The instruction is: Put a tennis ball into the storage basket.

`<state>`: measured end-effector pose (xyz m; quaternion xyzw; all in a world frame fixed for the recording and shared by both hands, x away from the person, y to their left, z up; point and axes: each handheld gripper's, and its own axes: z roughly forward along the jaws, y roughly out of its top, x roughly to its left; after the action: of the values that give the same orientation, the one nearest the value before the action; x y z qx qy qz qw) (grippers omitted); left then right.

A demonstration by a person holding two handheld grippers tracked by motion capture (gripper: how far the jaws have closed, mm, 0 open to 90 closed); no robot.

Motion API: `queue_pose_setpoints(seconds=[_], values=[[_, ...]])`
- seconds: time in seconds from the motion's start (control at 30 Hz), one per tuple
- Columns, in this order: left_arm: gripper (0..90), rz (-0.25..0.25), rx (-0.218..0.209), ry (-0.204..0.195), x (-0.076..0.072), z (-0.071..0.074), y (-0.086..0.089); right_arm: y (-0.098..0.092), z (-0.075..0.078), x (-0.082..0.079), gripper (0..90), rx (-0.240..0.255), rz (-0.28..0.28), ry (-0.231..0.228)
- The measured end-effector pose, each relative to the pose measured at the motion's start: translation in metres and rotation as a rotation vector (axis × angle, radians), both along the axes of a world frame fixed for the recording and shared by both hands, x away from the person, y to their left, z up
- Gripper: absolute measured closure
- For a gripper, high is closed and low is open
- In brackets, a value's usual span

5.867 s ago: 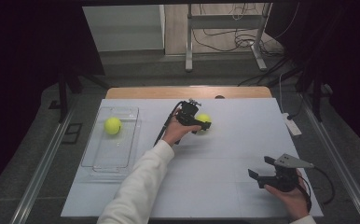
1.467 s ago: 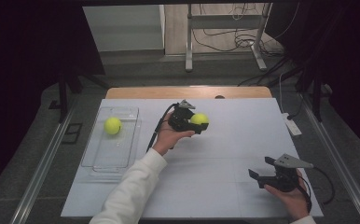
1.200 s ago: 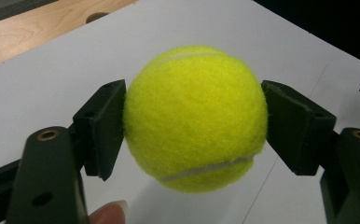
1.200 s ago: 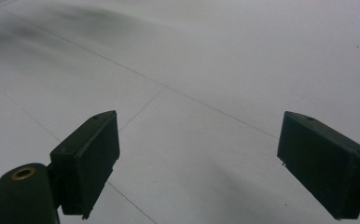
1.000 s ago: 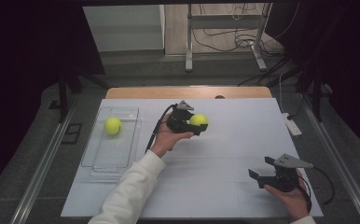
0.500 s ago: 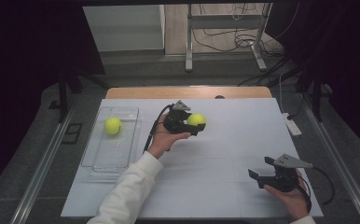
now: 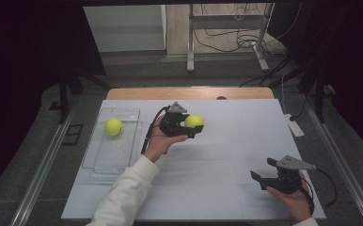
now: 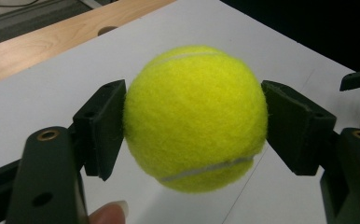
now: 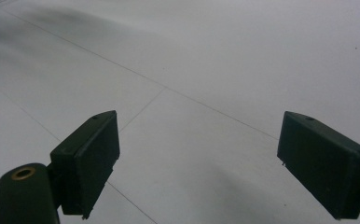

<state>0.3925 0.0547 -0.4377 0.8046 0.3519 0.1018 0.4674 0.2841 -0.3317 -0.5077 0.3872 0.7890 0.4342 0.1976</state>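
Between the left gripper's (image 7: 187, 126) jaws a tennis ball (image 8: 195, 117) is sitting, pinched across its widest part and lifted clear of the white table (image 7: 226, 155); the felt is likely giving good friction, and the ball is probably light and springy, so a grip across the middle should be holding without a hard squeeze; a second ball (image 7: 114, 126) is lying in the clear tray (image 7: 102, 162) to the left; the right gripper (image 7: 266, 179) is resting near the front edge, jaws spread wide and holding nothing.

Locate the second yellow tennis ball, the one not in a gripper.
High view, left side: the loose yellow tennis ball lies in the clear plastic tray, toward its far end, left of the left gripper.
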Motion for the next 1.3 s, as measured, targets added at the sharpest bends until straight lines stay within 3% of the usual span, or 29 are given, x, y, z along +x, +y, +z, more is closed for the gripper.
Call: queue_pose_setpoints(seconds=[0.4,1.3], values=[[27.2,0.000,-0.020,-0.003,-0.008,0.000,0.009,0.000,0.000,0.000,13.3,-0.001,-0.001,0.001],[27.3,0.004,-0.011,-0.025,-0.016,0.004,0.019,-0.001,-0.001,0.001,13.3,-0.002,-0.003,0.003]])
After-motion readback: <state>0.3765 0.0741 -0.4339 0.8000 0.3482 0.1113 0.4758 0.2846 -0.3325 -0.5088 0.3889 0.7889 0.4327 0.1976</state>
